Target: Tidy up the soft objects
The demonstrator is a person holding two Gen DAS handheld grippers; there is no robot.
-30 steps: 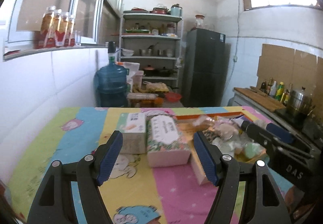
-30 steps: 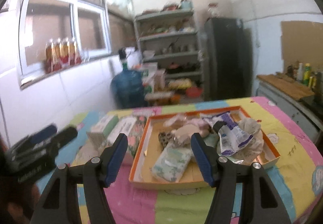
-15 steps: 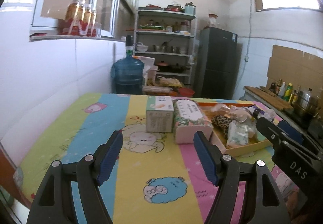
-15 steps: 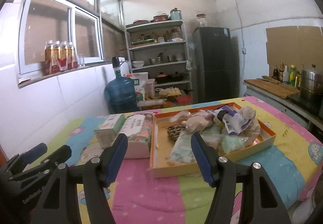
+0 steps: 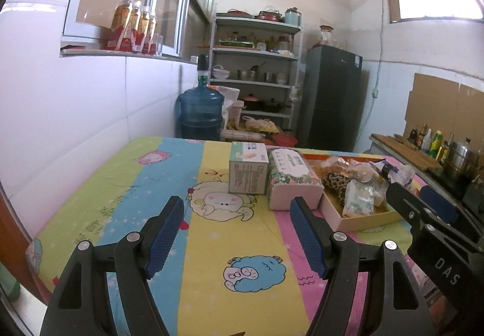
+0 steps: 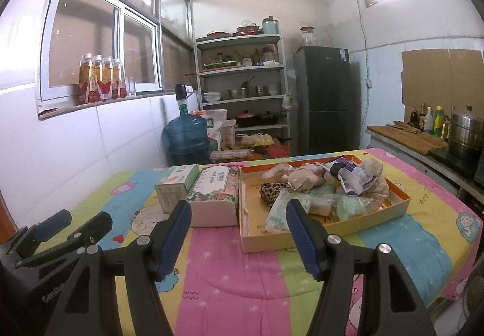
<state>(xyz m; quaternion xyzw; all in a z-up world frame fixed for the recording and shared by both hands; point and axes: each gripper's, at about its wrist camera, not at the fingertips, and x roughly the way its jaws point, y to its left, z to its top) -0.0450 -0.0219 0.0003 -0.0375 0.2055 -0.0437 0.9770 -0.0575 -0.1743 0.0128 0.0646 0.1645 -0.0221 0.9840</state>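
Clearly, both claws stood wide apart and held nothing. The left claw (image 5: pixel 237 231) hung over the bare part of the quilt-covered surface (image 5: pixel 145 184), well apart from the goods, and the right claw (image 6: pixel 239 234) hung in front of the tray (image 6: pixel 302 237).

The soft objects lay heaped in this orange-rimmed tray: a leopard-print piece (image 6: pixel 270 189), a plush toy (image 6: pixel 302 180), some small tissue packs (image 6: pixel 279 212) and a crumpled blue-white pouch (image 6: pixel 351 177). Just left of the tray stood a floral tissue pack (image 6: pixel 213 195) and, touching it, a green box (image 6: pixel 175 184).

The likely danger was in the heap itself. The items overlapped, so a claw that closed there could take two things together, or pull a neighbour over the low rim. The plastic packs looked smooth and could slip from the pads. The tray seemed light, so a sideways push could slide it on the cloth.

The right view showed the tray's whole inside and its far rim. In the left view, the tall floral tissue pack hid part of the tray. However, that view showed the bare front of the surface better, and the right claw's body at the picture's right edge.
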